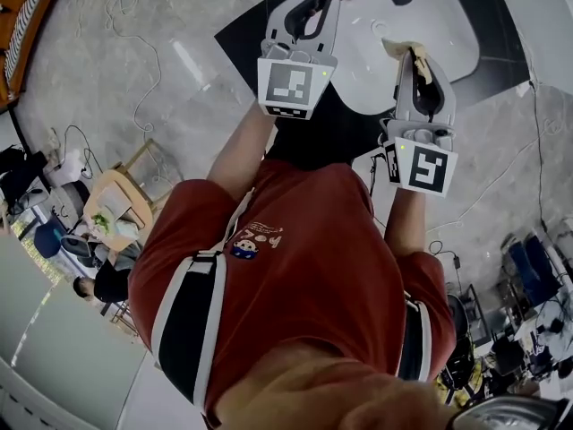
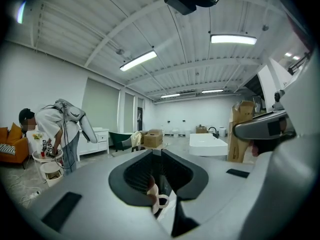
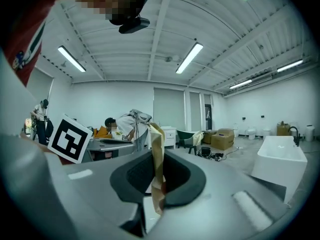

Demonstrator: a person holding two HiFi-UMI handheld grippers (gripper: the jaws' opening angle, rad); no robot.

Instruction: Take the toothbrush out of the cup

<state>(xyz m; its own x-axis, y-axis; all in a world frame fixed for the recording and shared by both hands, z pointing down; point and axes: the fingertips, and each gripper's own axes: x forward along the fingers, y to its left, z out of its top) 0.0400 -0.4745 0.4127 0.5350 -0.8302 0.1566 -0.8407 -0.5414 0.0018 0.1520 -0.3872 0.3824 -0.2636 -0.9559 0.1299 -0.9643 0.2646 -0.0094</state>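
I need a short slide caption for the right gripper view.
Right hand-held gripper shut on a tan strip; white basin at right.

Premises: a large open hall set up as a bathroom-fixture mock-up and recording space. Evidence: a ribbed ceiling (image 2: 165,39) with strip lights (image 2: 138,60). A white tub (image 2: 207,145) stands free on a bare grey floor (image 1: 107,88). A basin (image 1: 421,25) is set in a black counter (image 1: 251,34). Cardboard boxes (image 2: 152,138) stand about and loose cables (image 1: 134,34) cross the floor. Also noted: a white cabinet (image 2: 97,140), an orange sofa (image 2: 12,144), and another person (image 2: 55,126) bent over, with grey equipment on the back.
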